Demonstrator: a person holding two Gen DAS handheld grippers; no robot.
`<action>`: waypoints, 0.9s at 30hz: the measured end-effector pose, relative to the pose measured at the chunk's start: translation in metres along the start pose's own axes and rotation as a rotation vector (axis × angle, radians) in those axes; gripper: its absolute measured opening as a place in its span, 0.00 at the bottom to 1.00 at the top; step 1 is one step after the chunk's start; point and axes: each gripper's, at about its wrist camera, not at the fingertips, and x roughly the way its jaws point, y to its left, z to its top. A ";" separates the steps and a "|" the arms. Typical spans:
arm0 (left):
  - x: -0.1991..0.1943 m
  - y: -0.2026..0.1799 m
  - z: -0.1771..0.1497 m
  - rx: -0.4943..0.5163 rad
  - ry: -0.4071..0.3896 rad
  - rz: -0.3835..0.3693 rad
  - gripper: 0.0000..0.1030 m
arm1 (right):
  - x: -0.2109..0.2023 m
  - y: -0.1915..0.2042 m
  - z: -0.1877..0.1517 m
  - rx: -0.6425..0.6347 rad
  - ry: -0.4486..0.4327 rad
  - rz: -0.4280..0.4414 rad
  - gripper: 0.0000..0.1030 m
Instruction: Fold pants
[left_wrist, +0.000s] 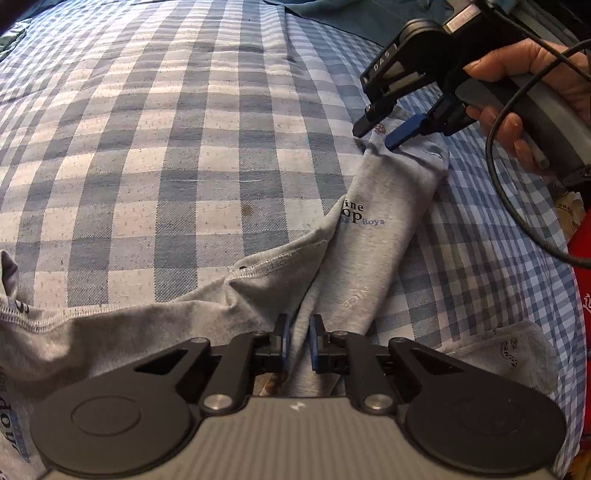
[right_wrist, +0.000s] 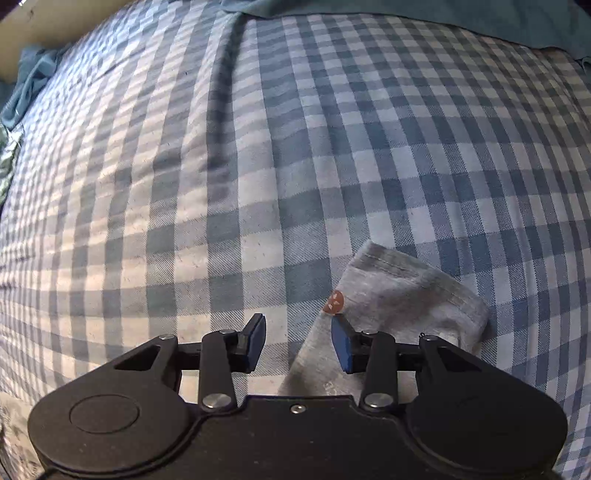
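One pair of light grey cotton pants (left_wrist: 373, 236) with dark printed lettering lies on one bed covered by a blue-and-white checked sheet (left_wrist: 166, 147). Two black hand-held grippers with blue pads are over the pants: the left hand-held gripper (left_wrist: 297, 347) at the crotch, the right hand-held gripper (right_wrist: 298, 341) at the leg hem. One small round orange badge (right_wrist: 333, 302) sits on that hem. One teal cloth (right_wrist: 424, 18) lies beyond the pants, at the sheet's far edge.

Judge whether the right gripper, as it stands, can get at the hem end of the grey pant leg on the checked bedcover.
Probably yes. The right gripper hangs open right over the pant leg near its hem, one pad already above the cloth, the other over the checked bedcover. Nothing lies between.
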 end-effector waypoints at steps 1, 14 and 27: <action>0.000 0.000 -0.001 0.000 0.001 0.001 0.07 | 0.004 -0.001 -0.003 0.002 0.004 -0.010 0.36; -0.041 -0.023 -0.010 0.095 -0.104 0.071 0.00 | -0.056 -0.070 -0.052 0.197 -0.299 0.223 0.00; -0.117 -0.110 -0.084 0.518 -0.289 0.132 0.00 | -0.208 -0.165 -0.276 0.377 -0.720 0.392 0.00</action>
